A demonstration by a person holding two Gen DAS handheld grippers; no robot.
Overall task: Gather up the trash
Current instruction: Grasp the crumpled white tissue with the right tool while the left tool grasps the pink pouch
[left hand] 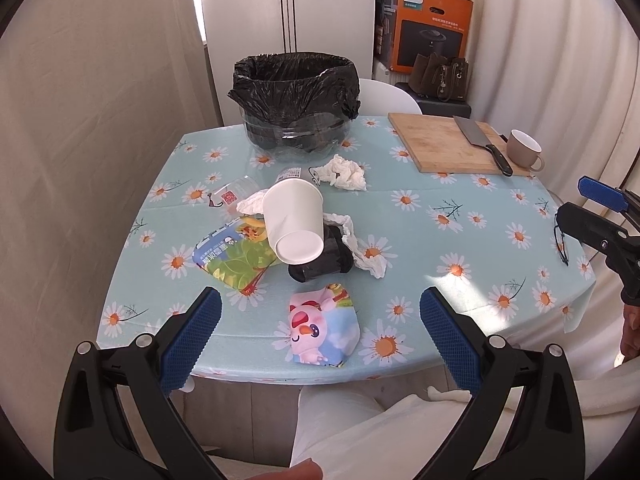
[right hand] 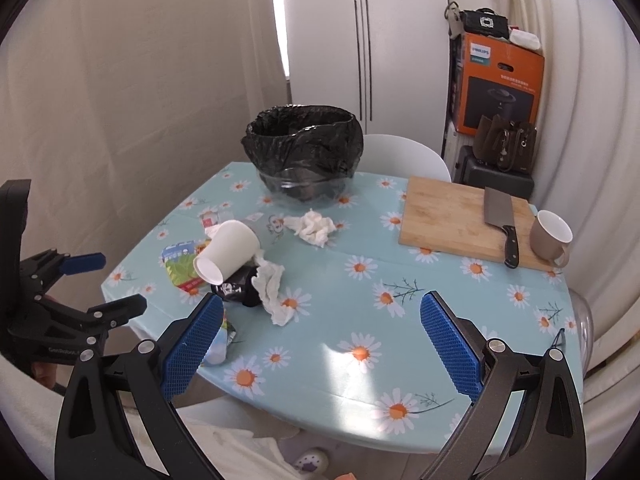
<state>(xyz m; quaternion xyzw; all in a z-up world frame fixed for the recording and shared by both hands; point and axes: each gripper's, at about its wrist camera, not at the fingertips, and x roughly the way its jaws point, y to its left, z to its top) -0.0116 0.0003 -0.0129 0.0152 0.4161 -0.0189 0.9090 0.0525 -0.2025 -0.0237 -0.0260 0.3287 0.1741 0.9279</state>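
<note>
1. Heaped at the middle-left of the daisy-print table [left hand: 460, 216]: a white paper cup [left hand: 294, 218] lying on its side, base toward the near edge, resting on a crumpled black wrapper [left hand: 320, 258].
2. Draped over that wrapper's right side, a twisted white tissue [left hand: 366, 250]; tucked under the cup's left, a green snack packet [left hand: 232, 258], with a clear plastic wrapper [left hand: 234, 194] just behind it.
3. Apart from the heap, near the front edge, a pink cartoon packet [left hand: 322, 326], lying flat.
4. Farther back, a second crumpled tissue [right hand: 314, 228], between the heap and the bin.
5. At the table's far side, a clear bin lined with a black bag [left hand: 294, 94], standing upright, rim open.
6. To the right, a wooden cutting board [left hand: 452, 144] with a cleaver [left hand: 480, 142] on it and a beige mug [left hand: 524, 148] at its right end.
7. Left gripper [left hand: 320, 320] hovering over the near edge, jaws spread wide on either side of the pink packet, gripping nothing.
8. Right gripper [right hand: 322, 334] above the bare right-front cloth, jaws likewise spread, empty.
</note>
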